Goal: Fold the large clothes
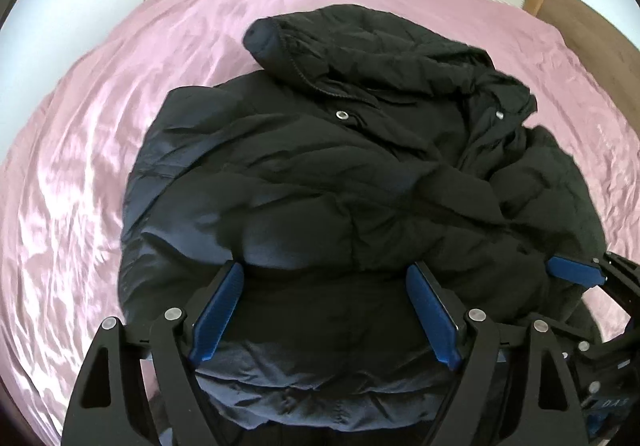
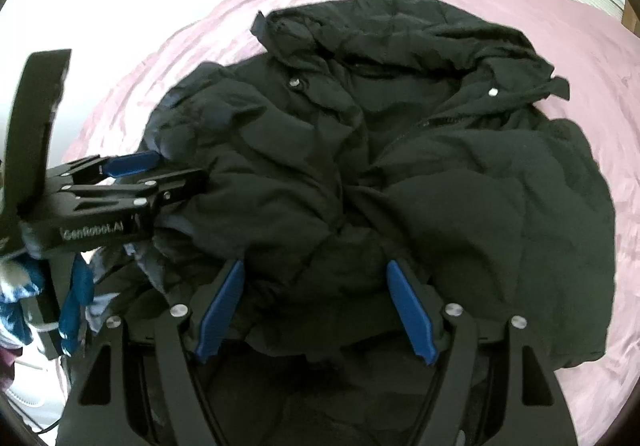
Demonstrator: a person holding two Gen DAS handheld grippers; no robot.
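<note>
1. Left gripper (image 1: 324, 310): jaws spread wide, straddling the jacket's near edge; pads not pressing.
2. Right gripper (image 2: 316, 310): jaws spread over bunched fabric; no grip.
3. Black jacket (image 1: 320, 166): lies crumpled on the pink sheet (image 1: 80, 166), hood (image 1: 360, 46) farthest.

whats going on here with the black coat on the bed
A person with a two-finger gripper in each hand is folding a black puffy hooded jacket on a bed with a shiny pink sheet. The left gripper and right gripper both hover at the jacket's near edge, jaws spread wide with padding between them, not pinching it. The jacket lies bunched, hood at the far end.
</note>
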